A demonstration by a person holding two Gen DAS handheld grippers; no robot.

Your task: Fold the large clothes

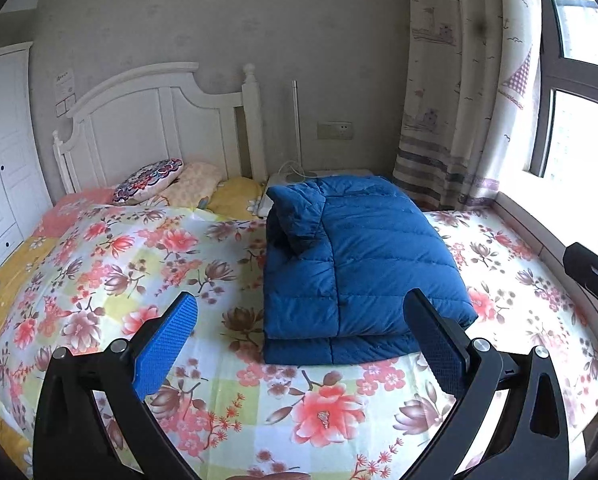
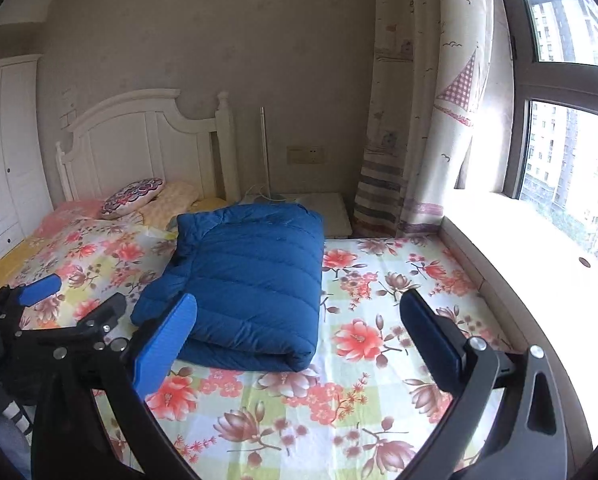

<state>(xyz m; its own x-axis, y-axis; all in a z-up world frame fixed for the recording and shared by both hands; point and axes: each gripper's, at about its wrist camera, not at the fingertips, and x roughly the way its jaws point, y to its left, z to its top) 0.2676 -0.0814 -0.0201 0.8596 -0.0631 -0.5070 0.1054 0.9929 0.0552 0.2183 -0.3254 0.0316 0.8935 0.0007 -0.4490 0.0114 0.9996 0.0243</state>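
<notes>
A blue quilted down jacket (image 1: 355, 264) lies folded into a thick rectangular bundle on the floral bedsheet (image 1: 259, 400). My left gripper (image 1: 299, 300) hovers just in front of the bundle's near edge, jaws wide open and holding nothing. The right wrist view shows the jacket (image 2: 251, 280) slightly left of centre. My right gripper (image 2: 299, 299) is also wide open and empty above the sheet (image 2: 339, 400), near the bundle's front right corner. The left gripper (image 2: 75, 292) shows at that view's left edge. Part of the right gripper (image 1: 591, 276) shows at the left wrist view's right edge.
Pillows (image 1: 151, 180) lie at the white headboard (image 1: 159, 120). A white wardrobe (image 1: 3, 160) stands on the left. A low white bedside stand (image 2: 319, 208) with a cable sits behind the jacket. A patterned curtain (image 2: 419, 120) and a window sill (image 2: 519, 240) run along the right.
</notes>
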